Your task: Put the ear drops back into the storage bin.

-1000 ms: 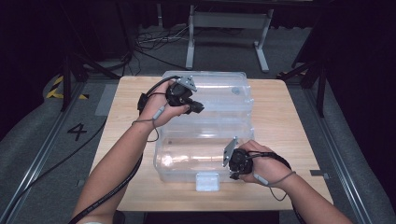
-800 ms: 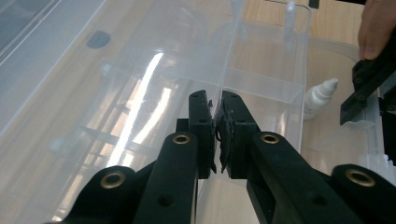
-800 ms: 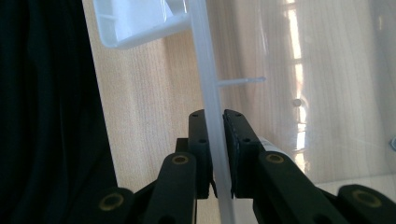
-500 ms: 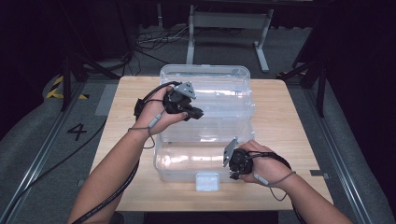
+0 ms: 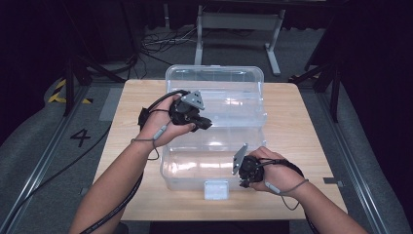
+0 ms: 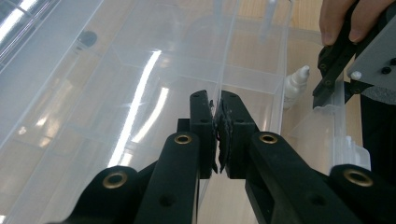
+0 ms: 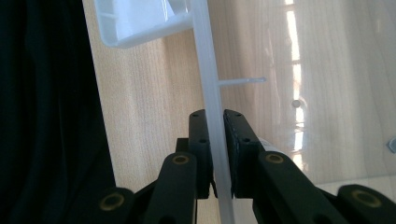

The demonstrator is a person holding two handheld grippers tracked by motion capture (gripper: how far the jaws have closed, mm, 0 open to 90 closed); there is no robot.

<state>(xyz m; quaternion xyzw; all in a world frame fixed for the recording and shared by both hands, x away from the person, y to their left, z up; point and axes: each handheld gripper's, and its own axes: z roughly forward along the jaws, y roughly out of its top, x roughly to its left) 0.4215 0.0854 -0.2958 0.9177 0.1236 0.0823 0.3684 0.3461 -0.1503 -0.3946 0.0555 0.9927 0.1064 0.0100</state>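
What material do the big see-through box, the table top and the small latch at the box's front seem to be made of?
The box looks like clear, glossy plastic: the table shows through its walls, and light streaks reflect on it. The table top seems light wood or wood-look laminate, matt, with fine grain lines. The latch appears to be cloudy, less transparent plastic.

Table brightly lit, surroundings dark — glare streaks on clear plastic.

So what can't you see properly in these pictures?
- High view: the left gripper jaws' grip, too small.
- High view: the right gripper, partly hidden by the hand.
- Left gripper view: the small white bottle, blurred behind the clear box wall.
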